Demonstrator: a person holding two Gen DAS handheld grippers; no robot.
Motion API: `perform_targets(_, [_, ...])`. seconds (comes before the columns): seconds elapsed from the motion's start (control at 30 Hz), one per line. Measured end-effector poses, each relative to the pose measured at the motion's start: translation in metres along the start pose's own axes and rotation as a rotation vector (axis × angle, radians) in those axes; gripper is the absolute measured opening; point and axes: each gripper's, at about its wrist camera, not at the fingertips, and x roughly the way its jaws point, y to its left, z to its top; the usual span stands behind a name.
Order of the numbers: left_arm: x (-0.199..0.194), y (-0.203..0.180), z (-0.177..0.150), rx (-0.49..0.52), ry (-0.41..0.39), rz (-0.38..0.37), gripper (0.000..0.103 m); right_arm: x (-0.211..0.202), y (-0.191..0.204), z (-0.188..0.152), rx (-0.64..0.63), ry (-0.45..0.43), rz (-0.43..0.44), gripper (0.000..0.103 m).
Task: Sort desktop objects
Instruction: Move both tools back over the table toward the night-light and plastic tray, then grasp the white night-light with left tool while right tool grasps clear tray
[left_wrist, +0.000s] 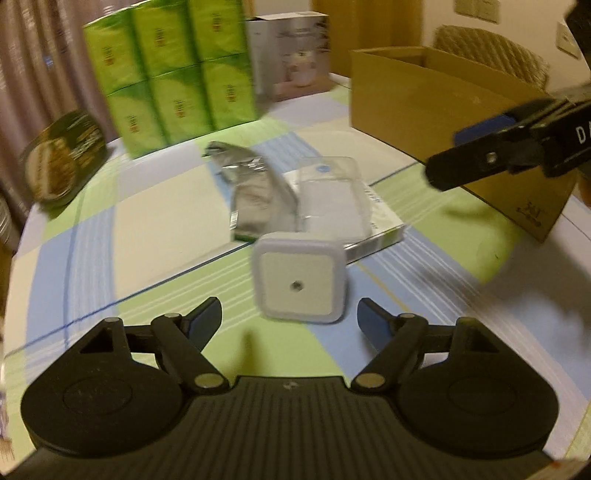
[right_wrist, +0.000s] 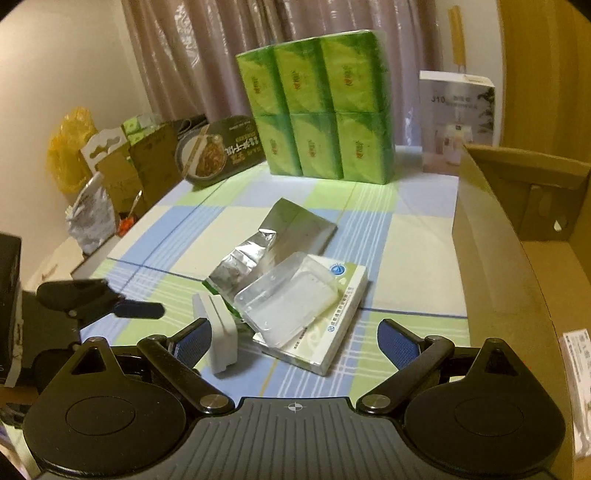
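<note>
Sorting is looking barely begun: four loose things are lying bunched mid-table. The white night light (left_wrist: 301, 277) is standing on edge nearest the left gripper (left_wrist: 290, 319), whose jaws are spread wide and holding nothing; the light is sitting just ahead of the gap between the tips, not yet inside it. Behind it the foil pouch (right_wrist: 258, 245) is lying crumpled, touching the clear plastic case (right_wrist: 286, 304), which is resting on the flat white box (right_wrist: 332, 332).

The right gripper (right_wrist: 293, 341) is hovering over this same cluster, its jaws also wide apart and gripping nothing. Its left pad (right_wrist: 192, 343) is showing just beside the night light, though contact is hard to judge.

The cardboard box (left_wrist: 424, 99) is standing open at the right edge of the checked cloth (left_wrist: 159, 266); it is probably the destination. A small white packet is showing at its near end, which I am reading as possibly already sorted. The green tissue pack (right_wrist: 321, 110) is standing at the back.
</note>
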Motion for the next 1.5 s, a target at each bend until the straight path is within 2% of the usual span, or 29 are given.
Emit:
perform_targets(0.13, [0.014, -0.004, 0.003, 0.045, 0.012, 0.003, 0.076, 0.006, -0.002, 0.002, -0.003, 0.001, -0.002, 0.094])
perform_targets(0.27, [0.022, 0.003, 0.007, 0.018, 0.005, -0.018, 0.075, 0.012, -0.003, 0.006, -0.001, 0.001, 0.007, 0.094])
perform_targets(0.37, [0.027, 0.005, 0.01, 0.003, 0.003, -0.046, 0.069, 0.016, -0.003, 0.008, 0.005, 0.002, 0.011, 0.094])
perform_targets(0.43, [0.031, 0.004, 0.01, -0.007, 0.018, -0.049, 0.061, 0.018, -0.005, 0.009, 0.007, 0.004, 0.013, 0.094])
perform_targets(0.6, [0.031, 0.004, 0.01, -0.021, 0.036, -0.047, 0.061, 0.023, -0.011, 0.008, 0.031, 0.012, 0.007, 0.094])
perform_targets(0.93, [0.017, 0.041, 0.004, -0.183, 0.096, 0.105, 0.061, 0.047, -0.001, 0.016, 0.077, 0.022, -0.007, 0.094])
perform_targets(1.17, [0.017, 0.038, 0.0, -0.183, 0.087, 0.125, 0.061, 0.086, 0.007, 0.021, 0.174, 0.054, -0.062, 0.094])
perform_targets(1.3, [0.016, 0.038, -0.002, -0.186, 0.073, 0.123, 0.061, 0.102, 0.013, 0.019, 0.136, 0.075, -0.098, 0.094])
perform_targets(1.37, [0.017, 0.04, -0.003, -0.199, 0.07, 0.115, 0.061, 0.106, 0.016, 0.017, 0.097, 0.08, -0.125, 0.09])
perform_targets(1.5, [0.018, 0.042, -0.004, -0.202, 0.074, 0.111, 0.064, 0.104, 0.013, 0.014, 0.059, 0.073, -0.141, 0.069])
